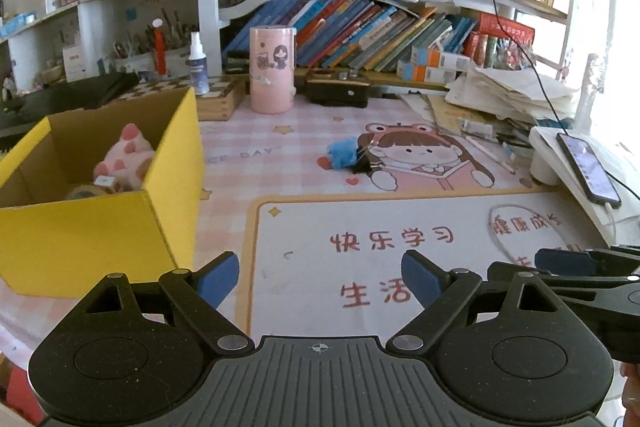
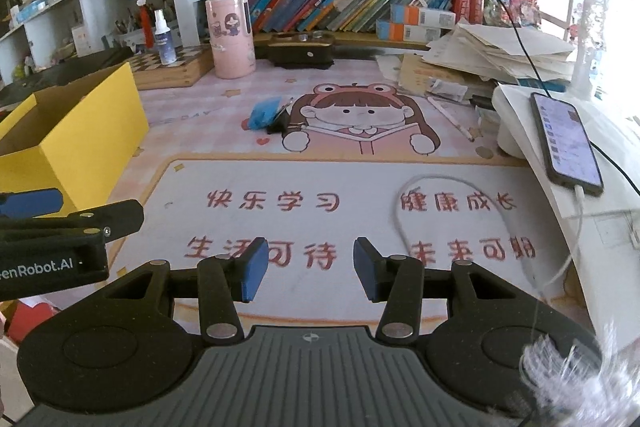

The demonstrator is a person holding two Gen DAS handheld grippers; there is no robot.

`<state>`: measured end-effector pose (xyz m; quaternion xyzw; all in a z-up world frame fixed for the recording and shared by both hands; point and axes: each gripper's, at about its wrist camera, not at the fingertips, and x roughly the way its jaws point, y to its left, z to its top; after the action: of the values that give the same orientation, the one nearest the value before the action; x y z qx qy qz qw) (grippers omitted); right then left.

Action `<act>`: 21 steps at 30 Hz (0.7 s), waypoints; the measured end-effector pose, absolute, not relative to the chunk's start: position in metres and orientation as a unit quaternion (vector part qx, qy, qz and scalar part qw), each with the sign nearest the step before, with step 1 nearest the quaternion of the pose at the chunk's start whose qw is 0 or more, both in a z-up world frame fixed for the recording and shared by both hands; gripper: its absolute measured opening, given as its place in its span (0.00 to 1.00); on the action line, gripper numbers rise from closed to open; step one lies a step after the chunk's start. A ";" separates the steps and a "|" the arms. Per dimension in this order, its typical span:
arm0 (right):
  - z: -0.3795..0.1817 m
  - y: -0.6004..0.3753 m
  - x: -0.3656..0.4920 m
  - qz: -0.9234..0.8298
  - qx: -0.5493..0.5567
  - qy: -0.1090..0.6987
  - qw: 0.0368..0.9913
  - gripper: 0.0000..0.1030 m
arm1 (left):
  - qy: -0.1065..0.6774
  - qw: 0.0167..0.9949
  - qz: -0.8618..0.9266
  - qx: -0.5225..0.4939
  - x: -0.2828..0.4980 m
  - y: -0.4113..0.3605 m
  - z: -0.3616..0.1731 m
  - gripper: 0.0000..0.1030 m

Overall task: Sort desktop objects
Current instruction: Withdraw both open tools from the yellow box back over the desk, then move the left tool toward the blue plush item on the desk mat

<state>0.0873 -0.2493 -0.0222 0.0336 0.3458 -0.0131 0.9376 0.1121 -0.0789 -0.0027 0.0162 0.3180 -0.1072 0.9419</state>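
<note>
A blue fluffy object with a black clip [image 1: 347, 155] lies on the pink desk mat [image 1: 304, 143], beside the cartoon girl print; it also shows in the right wrist view [image 2: 267, 117]. A yellow cardboard box [image 1: 100, 227] stands at the left, holding a pink plush toy [image 1: 124, 159] and a tape roll [image 1: 85, 191]; the box shows in the right wrist view [image 2: 80, 143]. My left gripper [image 1: 320, 279] is open and empty, low over the mat near the front. My right gripper [image 2: 308, 269] is open and empty beside it, to its right.
A pink cylinder [image 1: 272, 69], a spray bottle [image 1: 198, 65] on a checkered wooden box [image 1: 220, 95] and a black case [image 1: 338, 87] stand at the back under shelves of books. A paper pile [image 1: 508, 95], a phone [image 2: 566, 143] on a white stand and a white cable [image 2: 452, 183] are at the right.
</note>
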 end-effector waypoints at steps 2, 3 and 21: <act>-0.023 -0.253 0.097 -0.008 0.030 0.348 0.937 0.44 | 0.323 0.941 -0.103 0.011 0.121 -0.084 -0.005 0.88; -0.023 -0.255 0.101 -0.006 0.028 0.349 0.937 0.43 | 0.326 0.940 -0.100 0.009 0.125 -0.085 -0.006 0.88; -0.032 -0.291 0.186 0.057 0.022 0.365 0.929 0.43 | 0.344 0.938 -0.028 -0.007 0.184 -0.112 -0.014 0.88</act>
<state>0.1858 -0.2915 -0.0321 0.0219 0.3646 0.0574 0.9291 0.1840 -0.1118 -0.0135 -0.0069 0.3443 -0.0277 0.9384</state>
